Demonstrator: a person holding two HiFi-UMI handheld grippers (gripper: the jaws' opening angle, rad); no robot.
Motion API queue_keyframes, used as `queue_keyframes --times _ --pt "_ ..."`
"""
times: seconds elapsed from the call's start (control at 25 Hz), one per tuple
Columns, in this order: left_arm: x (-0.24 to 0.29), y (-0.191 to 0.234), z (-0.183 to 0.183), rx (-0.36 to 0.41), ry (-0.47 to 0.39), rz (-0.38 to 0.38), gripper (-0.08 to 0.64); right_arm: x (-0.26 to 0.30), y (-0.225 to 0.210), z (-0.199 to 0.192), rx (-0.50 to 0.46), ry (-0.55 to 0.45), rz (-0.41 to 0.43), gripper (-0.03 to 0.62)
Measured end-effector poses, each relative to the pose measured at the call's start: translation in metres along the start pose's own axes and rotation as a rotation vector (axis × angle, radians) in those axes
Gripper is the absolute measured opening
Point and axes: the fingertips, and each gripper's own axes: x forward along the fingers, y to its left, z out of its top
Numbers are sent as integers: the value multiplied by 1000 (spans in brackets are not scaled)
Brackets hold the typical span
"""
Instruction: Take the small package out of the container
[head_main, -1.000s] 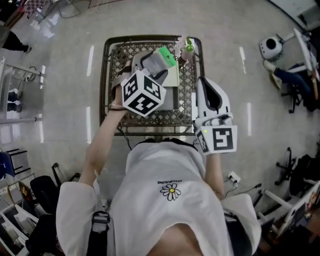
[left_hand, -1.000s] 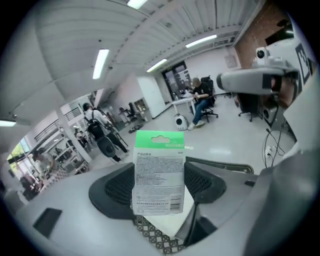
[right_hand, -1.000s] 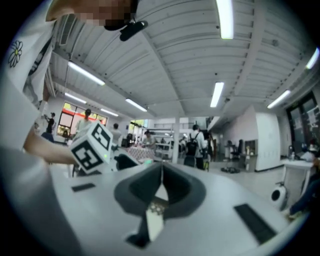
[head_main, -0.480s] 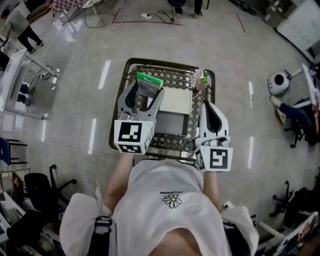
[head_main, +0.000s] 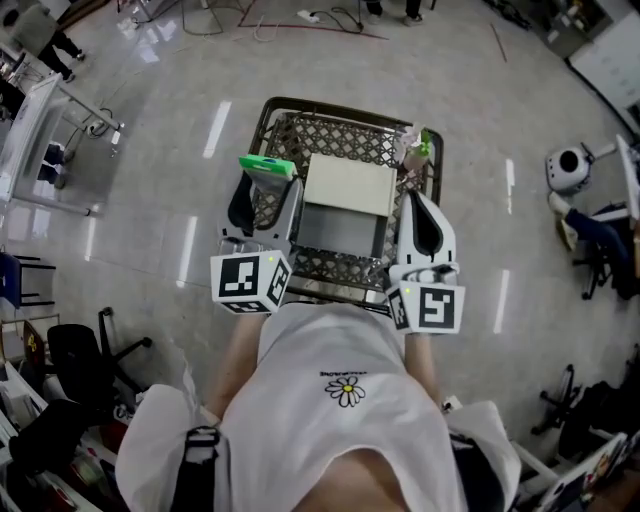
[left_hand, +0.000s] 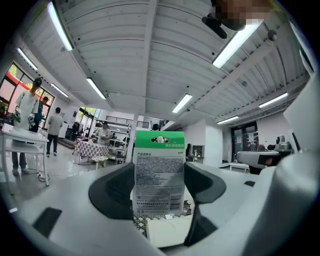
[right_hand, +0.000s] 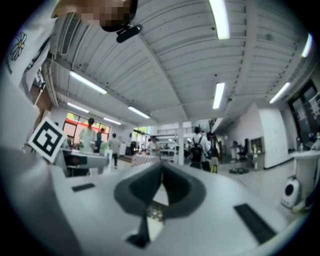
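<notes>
The small package (left_hand: 159, 172) has a green top and a white printed back. My left gripper (left_hand: 159, 192) is shut on it and holds it upright, raised above the left side of the wire-mesh cart (head_main: 300, 128). In the head view the package (head_main: 266, 167) shows at the tips of the left gripper (head_main: 264, 192). My right gripper (head_main: 422, 215) hovers over the cart's right edge, its jaws closed together with nothing between them. In its own view the right gripper (right_hand: 161, 186) points up towards the hall.
Inside the cart lie a white flat box (head_main: 348, 185) on a grey box (head_main: 338, 229), and a bottle with a green top (head_main: 413, 150) in the far right corner. Office chairs (head_main: 85, 365) stand at the left, and a white round device (head_main: 567, 170) at the right.
My left gripper has drawn back and leftwards with the package, from above the cart's middle to its left side. The right gripper has stayed by the right edge.
</notes>
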Motion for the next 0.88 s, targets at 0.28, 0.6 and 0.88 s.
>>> queue_keyframes --times 0.28,0.6,0.88 --pt "0 -5 10 26 -39 3 327 -1 1 -5 -30 9 -13 31" --pt "-2 -8 16 30 -51 0 327 -5 -4 -5 -20 6 -30 31" --pt "-3 -12 19 36 -49 -4 327 -11 -5 -6 -20 24 -41 31"
